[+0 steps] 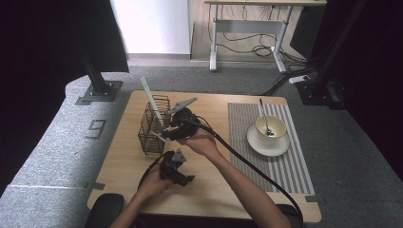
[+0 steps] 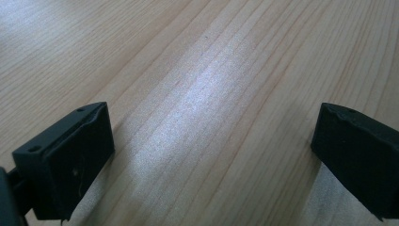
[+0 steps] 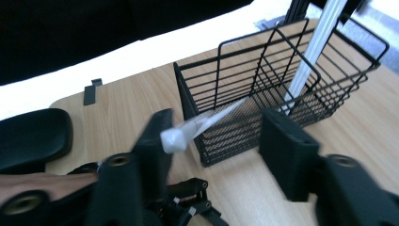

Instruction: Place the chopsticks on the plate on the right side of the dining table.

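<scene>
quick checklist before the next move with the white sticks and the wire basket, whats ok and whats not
1. Right claw open: ok, jaws stand apart.
2. White stick free of the right claw: cannot tell; its end lies beside one jaw, contact unclear.
3. That stick inside the wire basket: not ok, its end pokes out over the rim towards the claw.
4. Second white stick in the basket: ok, it leans upright inside.
5. Left claw open with nothing in it: ok, bare table between its jaws.
6. Cup with spoon out of the way: ok, far across on the striped mat.

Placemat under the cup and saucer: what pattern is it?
Fine grey and white stripes on the placemat, clearest in the high view.
</scene>
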Available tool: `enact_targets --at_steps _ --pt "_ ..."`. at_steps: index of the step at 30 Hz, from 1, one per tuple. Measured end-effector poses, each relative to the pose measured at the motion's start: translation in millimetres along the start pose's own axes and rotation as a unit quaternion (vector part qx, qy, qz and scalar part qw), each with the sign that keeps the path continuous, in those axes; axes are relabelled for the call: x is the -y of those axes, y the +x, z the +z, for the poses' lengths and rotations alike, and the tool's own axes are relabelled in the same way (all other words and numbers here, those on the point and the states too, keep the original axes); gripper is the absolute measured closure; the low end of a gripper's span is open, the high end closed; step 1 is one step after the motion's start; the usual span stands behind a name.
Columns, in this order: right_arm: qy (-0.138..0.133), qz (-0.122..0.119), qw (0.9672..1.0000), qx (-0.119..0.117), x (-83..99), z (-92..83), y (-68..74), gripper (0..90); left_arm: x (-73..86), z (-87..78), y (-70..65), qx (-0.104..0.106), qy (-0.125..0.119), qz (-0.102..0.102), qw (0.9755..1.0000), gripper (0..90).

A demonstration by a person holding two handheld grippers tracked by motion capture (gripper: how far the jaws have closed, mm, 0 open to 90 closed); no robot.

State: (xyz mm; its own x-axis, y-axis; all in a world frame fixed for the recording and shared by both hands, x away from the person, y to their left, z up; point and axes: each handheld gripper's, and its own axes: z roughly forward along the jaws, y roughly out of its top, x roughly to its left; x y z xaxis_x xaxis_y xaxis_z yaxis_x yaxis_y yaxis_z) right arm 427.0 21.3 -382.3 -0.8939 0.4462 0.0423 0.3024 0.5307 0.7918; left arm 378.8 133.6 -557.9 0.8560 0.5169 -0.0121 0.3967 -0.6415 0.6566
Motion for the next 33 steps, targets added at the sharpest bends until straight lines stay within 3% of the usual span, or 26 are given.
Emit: enact_targets --at_steps 7,10,18,33 --pt "-0.008 -0.030 0.9994 0.018 0.3 2.4 6.6 75.6 0.0 0.1 0.0 0.000 0.000 0.000 1.0000 0.0" --pt "-0.010 -0.036 0.9991 0.020 -0.3 2.6 8.0 82.0 0.0 0.0 0.0 0.000 0.000 0.000 1.0000 0.0" --pt "-0.015 -0.034 0.9990 0.025 -0.4 1.1 8.0 82.4 0.0 0.0 0.0 0.000 0.000 0.000 1.0000 0.0" --pt "-0.022 -0.027 0.9993 0.014 -7.3 -26.0 5.9 82.5 0.0 0.1 0.0 0.000 0.000 0.000 1.0000 0.0"
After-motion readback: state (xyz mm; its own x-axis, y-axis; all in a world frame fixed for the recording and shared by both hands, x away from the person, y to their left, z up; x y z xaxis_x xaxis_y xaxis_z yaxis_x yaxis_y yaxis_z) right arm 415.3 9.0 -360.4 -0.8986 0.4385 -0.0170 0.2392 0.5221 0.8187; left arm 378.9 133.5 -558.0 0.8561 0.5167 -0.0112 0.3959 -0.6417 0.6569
